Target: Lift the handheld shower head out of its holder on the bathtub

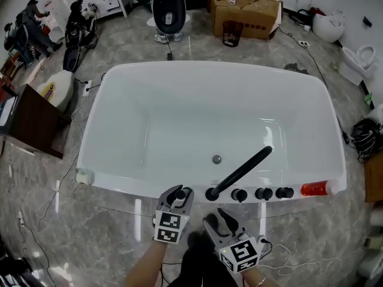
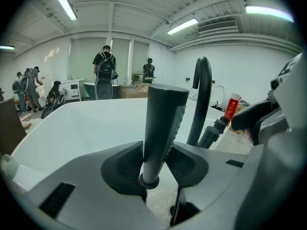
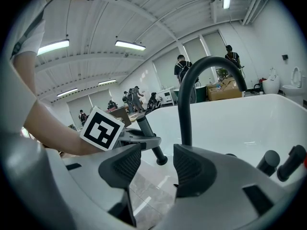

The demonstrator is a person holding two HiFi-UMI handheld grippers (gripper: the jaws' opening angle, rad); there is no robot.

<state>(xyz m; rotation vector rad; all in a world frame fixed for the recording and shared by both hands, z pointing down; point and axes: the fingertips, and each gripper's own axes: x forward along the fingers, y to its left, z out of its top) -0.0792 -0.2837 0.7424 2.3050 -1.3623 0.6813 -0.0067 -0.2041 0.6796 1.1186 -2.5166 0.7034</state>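
Note:
The handheld shower head (image 2: 162,121) is a dark grey wand standing upright in its holder on the near rim of the white bathtub (image 1: 209,68). My left gripper (image 2: 153,163) is shut on its handle, with both pads pressed against the sides. The head view has that left gripper (image 1: 179,197) at the near rim, left of the black faucet spout (image 1: 240,171). My right gripper (image 1: 222,220) hangs just below the rim, open, with nothing between its jaws. The right gripper view has this right gripper (image 3: 156,169) facing the wand (image 3: 149,137) and the arched spout (image 3: 184,104).
Three black knobs (image 1: 263,193) and a red bottle (image 1: 313,189) sit on the rim right of the spout. The tub's drain (image 1: 216,159) lies in the basin. Cardboard boxes (image 1: 245,8), toilets (image 1: 358,61) and people stand beyond the tub on the marble floor.

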